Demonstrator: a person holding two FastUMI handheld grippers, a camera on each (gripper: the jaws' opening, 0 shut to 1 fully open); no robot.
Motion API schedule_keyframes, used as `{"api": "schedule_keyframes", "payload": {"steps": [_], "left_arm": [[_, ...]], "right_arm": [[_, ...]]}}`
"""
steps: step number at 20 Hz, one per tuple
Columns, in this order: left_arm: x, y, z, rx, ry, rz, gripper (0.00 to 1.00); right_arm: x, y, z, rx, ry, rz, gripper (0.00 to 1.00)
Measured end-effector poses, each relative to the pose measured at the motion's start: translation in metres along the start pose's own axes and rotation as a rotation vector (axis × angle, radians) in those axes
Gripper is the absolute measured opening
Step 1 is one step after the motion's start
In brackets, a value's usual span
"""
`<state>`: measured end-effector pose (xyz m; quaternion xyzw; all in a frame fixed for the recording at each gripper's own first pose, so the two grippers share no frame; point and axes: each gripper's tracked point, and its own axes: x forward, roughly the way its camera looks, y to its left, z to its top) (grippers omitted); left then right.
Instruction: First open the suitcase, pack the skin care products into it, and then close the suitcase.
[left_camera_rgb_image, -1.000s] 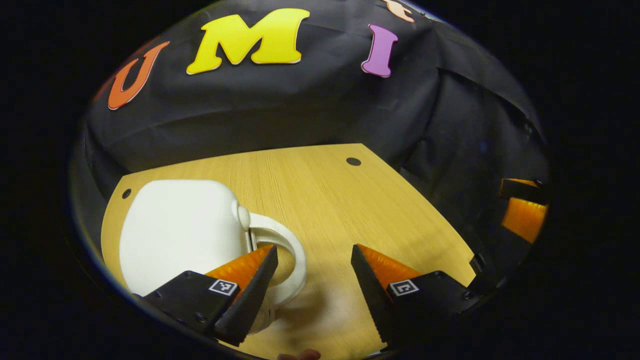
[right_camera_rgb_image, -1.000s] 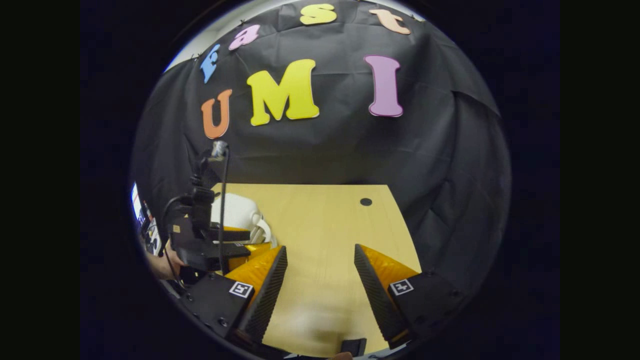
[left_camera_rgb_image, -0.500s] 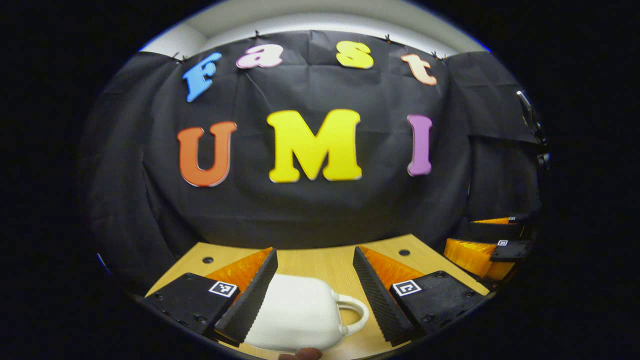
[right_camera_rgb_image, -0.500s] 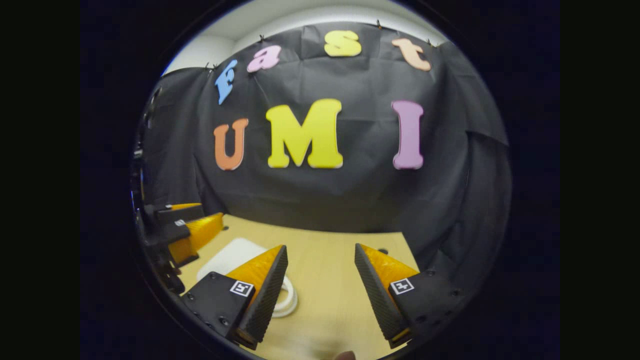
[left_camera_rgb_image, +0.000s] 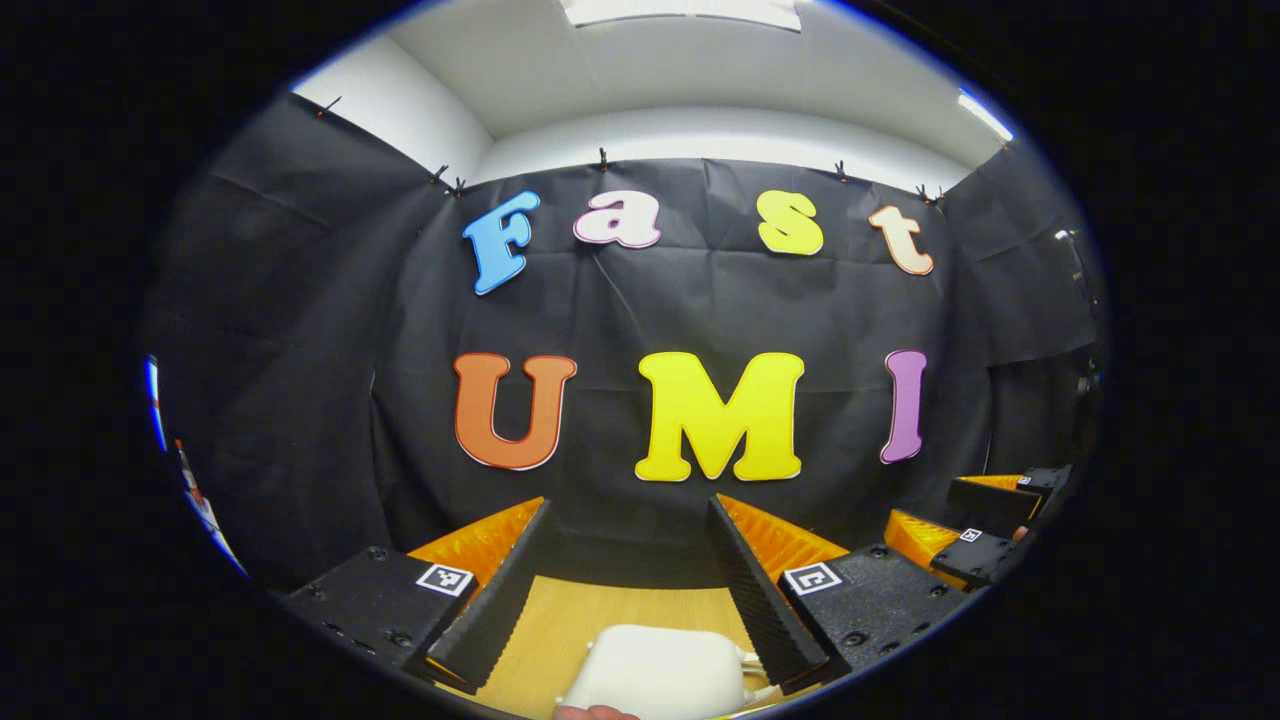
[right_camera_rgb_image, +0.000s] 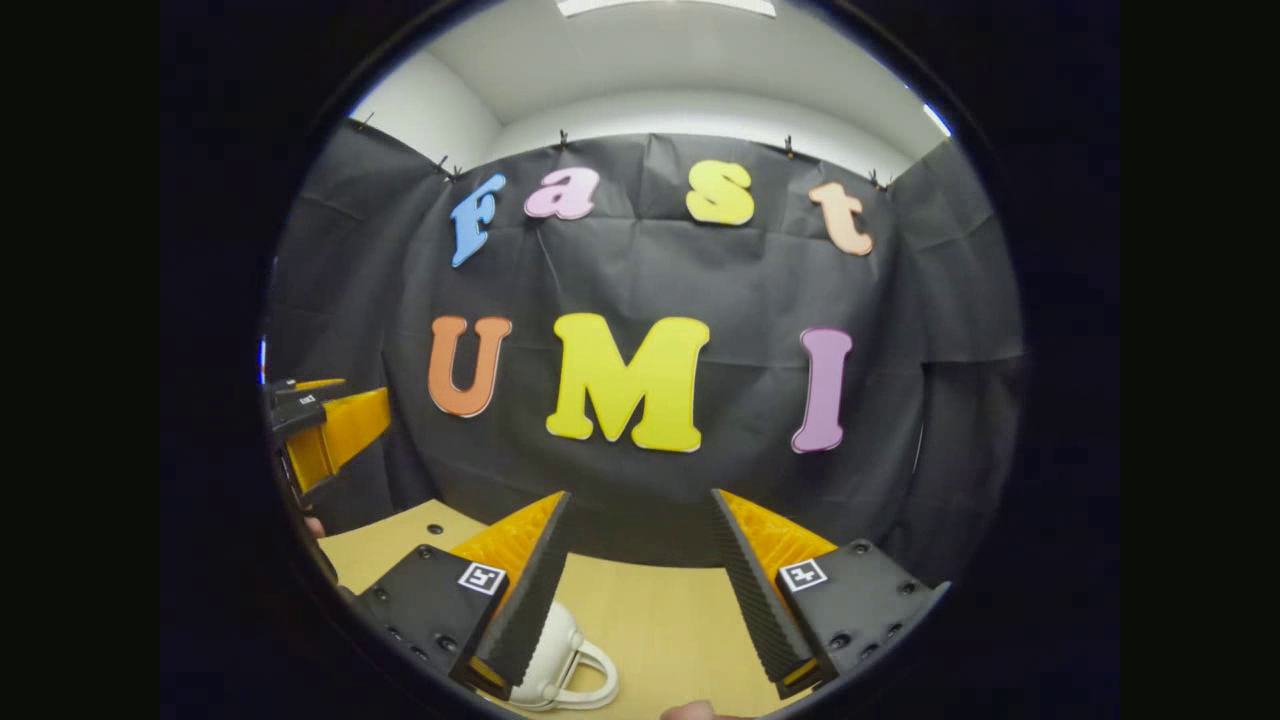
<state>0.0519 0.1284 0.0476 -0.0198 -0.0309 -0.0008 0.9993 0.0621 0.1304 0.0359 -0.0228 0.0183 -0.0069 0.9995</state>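
A small white suitcase (left_camera_rgb_image: 655, 675) with a loop handle lies shut on the wooden table (left_camera_rgb_image: 570, 625), low in the left gripper view between and below my left gripper's fingers. My left gripper (left_camera_rgb_image: 628, 505) is open, raised above it, holding nothing. In the right gripper view the suitcase's handle end (right_camera_rgb_image: 565, 665) pokes out beside the left finger. My right gripper (right_camera_rgb_image: 640, 497) is open and holds nothing. The right gripper (left_camera_rgb_image: 965, 530) shows far right in the left gripper view; the left gripper (right_camera_rgb_image: 325, 425) shows far left in the right gripper view. I see no skin care products.
The table's far edge (right_camera_rgb_image: 640, 565) meets the black cloth wall. A small round hole (right_camera_rgb_image: 434, 529) marks the tabletop's back left. A fingertip (right_camera_rgb_image: 690, 711) shows at the bottom edge.
Both grippers have risen and tilted up: the wall and ceiling now take up most of each view, and the suitcase has slid to the bottom edge. Both stayed open.
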Motion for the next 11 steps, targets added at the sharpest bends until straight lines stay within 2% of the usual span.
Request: {"api": "schedule_keyframes", "payload": {"steps": [11], "left_arm": [[-0.015, -0.012, -0.01, -0.005, 0.047, -0.088, 0.96]], "right_arm": [[-0.006, 0.035, -0.002, -0.003, 0.006, 0.062, 0.81]]}}
